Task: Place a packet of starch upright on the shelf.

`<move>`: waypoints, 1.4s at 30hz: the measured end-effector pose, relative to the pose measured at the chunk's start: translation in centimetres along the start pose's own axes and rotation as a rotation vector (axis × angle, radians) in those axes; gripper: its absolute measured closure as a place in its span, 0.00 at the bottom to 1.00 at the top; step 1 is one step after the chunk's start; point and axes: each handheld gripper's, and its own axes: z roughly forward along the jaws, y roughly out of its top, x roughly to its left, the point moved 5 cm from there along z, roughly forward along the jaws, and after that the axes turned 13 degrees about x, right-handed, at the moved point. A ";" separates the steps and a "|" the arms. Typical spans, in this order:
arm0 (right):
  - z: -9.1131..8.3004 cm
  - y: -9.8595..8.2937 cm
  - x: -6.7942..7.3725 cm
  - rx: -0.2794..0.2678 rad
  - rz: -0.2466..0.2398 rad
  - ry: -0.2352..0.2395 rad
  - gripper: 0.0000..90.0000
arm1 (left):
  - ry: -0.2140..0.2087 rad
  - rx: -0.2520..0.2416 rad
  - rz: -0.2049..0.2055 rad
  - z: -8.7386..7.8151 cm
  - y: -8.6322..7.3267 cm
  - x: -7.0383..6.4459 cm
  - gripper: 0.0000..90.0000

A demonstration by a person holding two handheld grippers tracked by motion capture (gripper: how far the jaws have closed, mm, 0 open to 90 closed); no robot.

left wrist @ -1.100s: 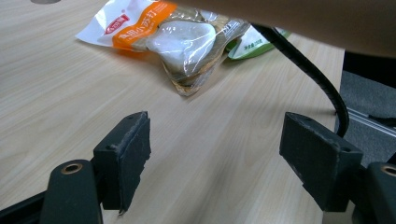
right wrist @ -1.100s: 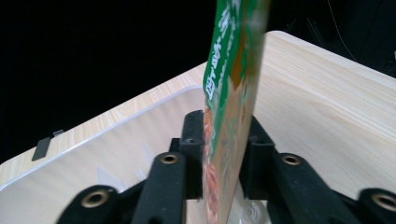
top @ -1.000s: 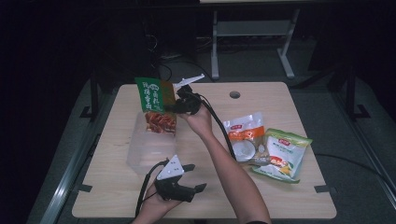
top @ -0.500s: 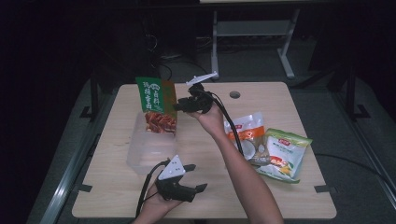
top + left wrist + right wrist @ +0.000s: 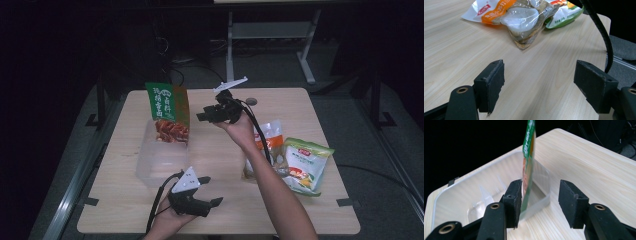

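Dim room, wooden bench (image 5: 300,105), green snack bag (image 5: 168,114) standing upright in clear tray (image 5: 150,170).
Right tool (image 5: 204,116) hovering just beside bag, jaws apart, gripping nothing; left tool (image 5: 210,192) idling wide open, empty.

Pale matt wood grain is being shown by the counter (image 5: 584,157). Clear smooth plastic is being seen in the tray (image 5: 456,192); glossy film in the green snack bag (image 5: 167,112); matt black, rough padding on the right tongs (image 5: 540,200).
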 end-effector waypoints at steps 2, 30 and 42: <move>-0.6 -0.5 -0.3 0.001 0.008 -0.005 0.57 | 0.001 0.000 0.005 0.1 0.0 0.0 0.26; -6.2 -5.4 -2.9 0.055 0.084 -0.065 0.50 | -0.004 0.006 0.011 0.6 0.1 -0.5 0.26; -7.4 -6.4 -3.3 0.069 0.106 -0.069 0.47 | -0.003 0.005 0.013 0.6 0.1 -0.5 0.26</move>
